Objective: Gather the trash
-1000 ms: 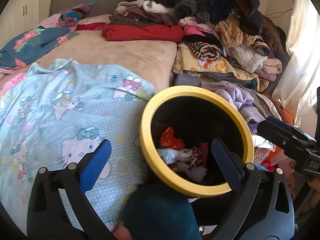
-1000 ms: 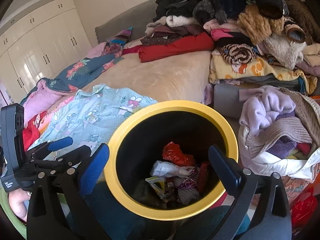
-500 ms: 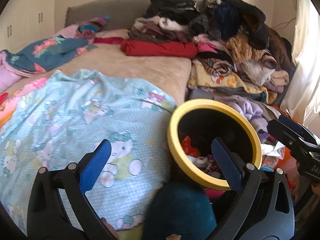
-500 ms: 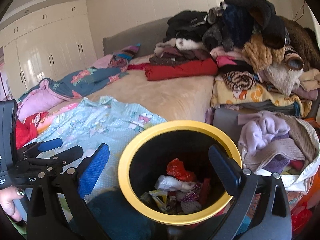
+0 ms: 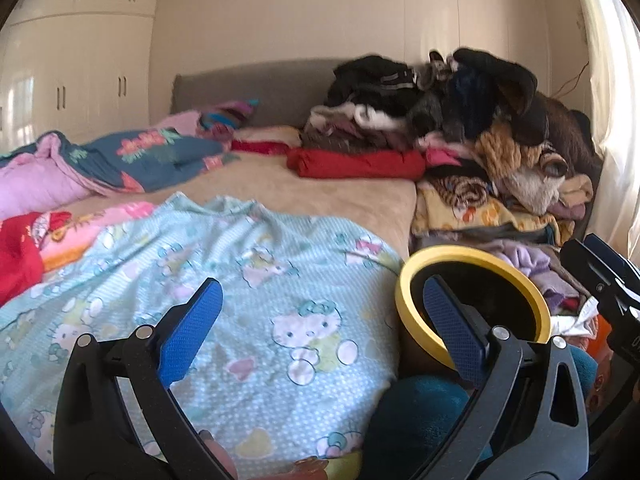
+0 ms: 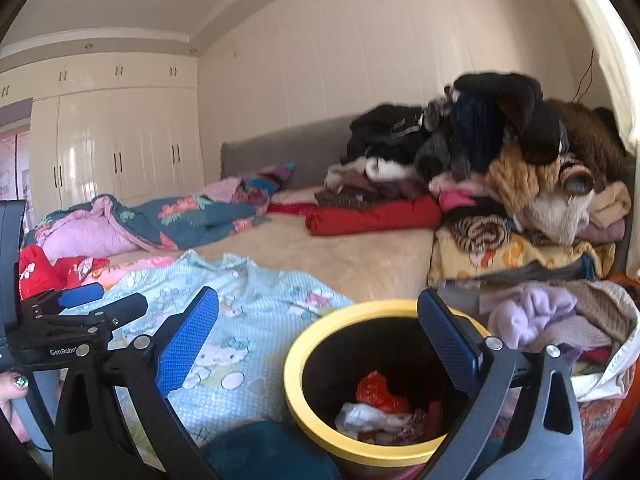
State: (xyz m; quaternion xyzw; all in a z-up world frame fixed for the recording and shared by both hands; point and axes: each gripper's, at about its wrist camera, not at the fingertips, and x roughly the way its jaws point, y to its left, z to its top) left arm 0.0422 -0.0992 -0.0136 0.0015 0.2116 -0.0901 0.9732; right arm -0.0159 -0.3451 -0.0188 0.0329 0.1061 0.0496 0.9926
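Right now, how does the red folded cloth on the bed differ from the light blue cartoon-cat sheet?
The red folded cloth is one plain colour; the light blue sheet carries printed cartoon figures. The red cloth is folded into a thick bundle far back, below the clothes pile; the sheet lies spread out and wrinkled in front, beside the yellow-rimmed bin. Both rest on the bed.
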